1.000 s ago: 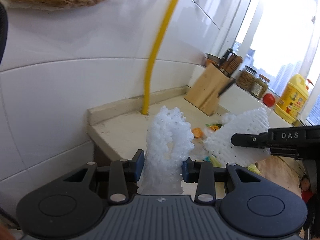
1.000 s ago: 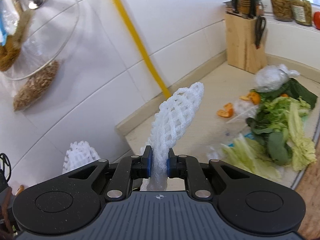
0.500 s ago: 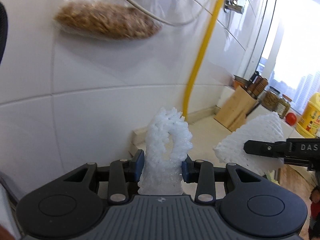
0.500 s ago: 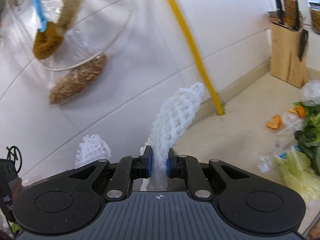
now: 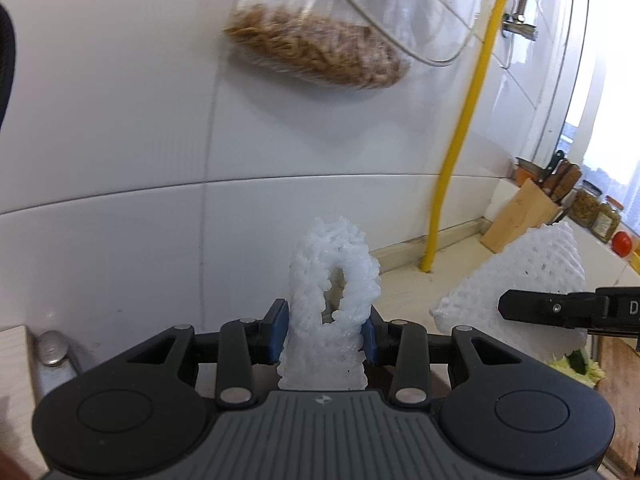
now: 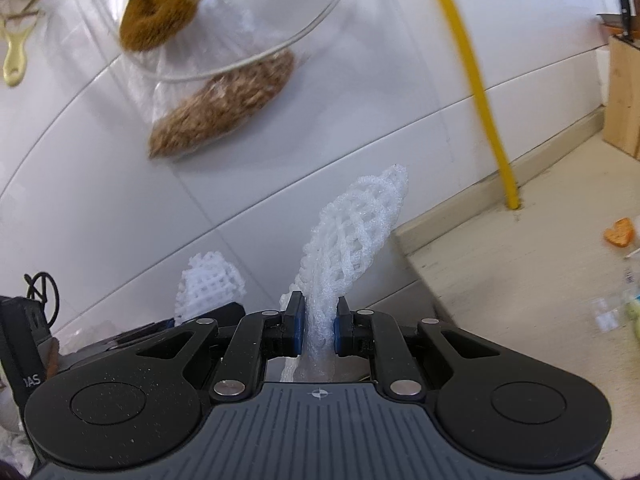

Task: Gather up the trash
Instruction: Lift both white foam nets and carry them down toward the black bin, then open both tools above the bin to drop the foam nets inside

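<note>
My left gripper [image 5: 323,332] is shut on a white foam fruit net [image 5: 334,280] that stands up between its blue pads and curls into a loop. My right gripper [image 6: 318,326] is shut tight on a second white foam net [image 6: 352,236], long and flattened, leaning up to the right. In the left wrist view this second net [image 5: 520,280] shows at the right, behind the black finger of the right gripper [image 5: 560,312]. In the right wrist view the left gripper's net [image 6: 208,284] shows at the lower left. Both grippers are held in the air off the left end of the counter.
A white tiled wall fills both views. A clear bag of brown grain [image 5: 320,56] and a brush [image 6: 160,28] hang on it. A yellow pipe [image 5: 460,152] runs down to the beige counter [image 6: 500,280]. An orange peel [image 6: 619,232] and a knife block [image 5: 520,220] sit further right.
Both grippers have swung left, away from the counter and towards the wall, each still holding its net. The vegetable scraps have left the right wrist view; the hanging bag now fills more of both.
</note>
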The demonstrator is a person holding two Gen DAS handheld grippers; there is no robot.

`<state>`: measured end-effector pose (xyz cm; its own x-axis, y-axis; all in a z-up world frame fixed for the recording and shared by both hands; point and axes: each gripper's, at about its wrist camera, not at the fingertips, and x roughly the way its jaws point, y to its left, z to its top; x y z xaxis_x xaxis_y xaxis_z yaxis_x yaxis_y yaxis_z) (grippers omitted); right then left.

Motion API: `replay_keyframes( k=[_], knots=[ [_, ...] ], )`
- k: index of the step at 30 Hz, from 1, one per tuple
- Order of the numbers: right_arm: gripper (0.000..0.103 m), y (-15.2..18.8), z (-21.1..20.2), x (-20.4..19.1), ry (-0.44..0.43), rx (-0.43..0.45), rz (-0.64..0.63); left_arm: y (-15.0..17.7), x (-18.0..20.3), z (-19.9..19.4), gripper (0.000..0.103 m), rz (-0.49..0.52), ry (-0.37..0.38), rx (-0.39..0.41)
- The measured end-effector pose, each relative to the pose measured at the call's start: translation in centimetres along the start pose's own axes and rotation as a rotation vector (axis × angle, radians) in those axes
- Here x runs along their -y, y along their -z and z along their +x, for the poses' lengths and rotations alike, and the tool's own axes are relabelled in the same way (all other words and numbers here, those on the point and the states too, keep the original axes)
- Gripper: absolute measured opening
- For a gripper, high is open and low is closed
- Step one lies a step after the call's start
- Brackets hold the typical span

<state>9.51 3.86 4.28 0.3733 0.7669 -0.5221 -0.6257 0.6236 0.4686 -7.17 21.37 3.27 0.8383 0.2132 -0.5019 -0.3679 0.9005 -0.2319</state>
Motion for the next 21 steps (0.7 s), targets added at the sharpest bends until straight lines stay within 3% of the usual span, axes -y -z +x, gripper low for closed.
replay_keyframes(
  k=[12, 21],
  knots=[
    [0.018, 1.3, 3.7, -2.0, -0.012, -0.070, -0.015, 0.8, -2.3, 1.1, 0.036, 0.016, -0.039, -0.014],
    [0.018, 2.5, 8.5, -1.6, 0.005, -0.169, 0.015, 1.7, -4.1, 3.8, 0.036, -0.009, -0.042, -0.113]
  ],
)
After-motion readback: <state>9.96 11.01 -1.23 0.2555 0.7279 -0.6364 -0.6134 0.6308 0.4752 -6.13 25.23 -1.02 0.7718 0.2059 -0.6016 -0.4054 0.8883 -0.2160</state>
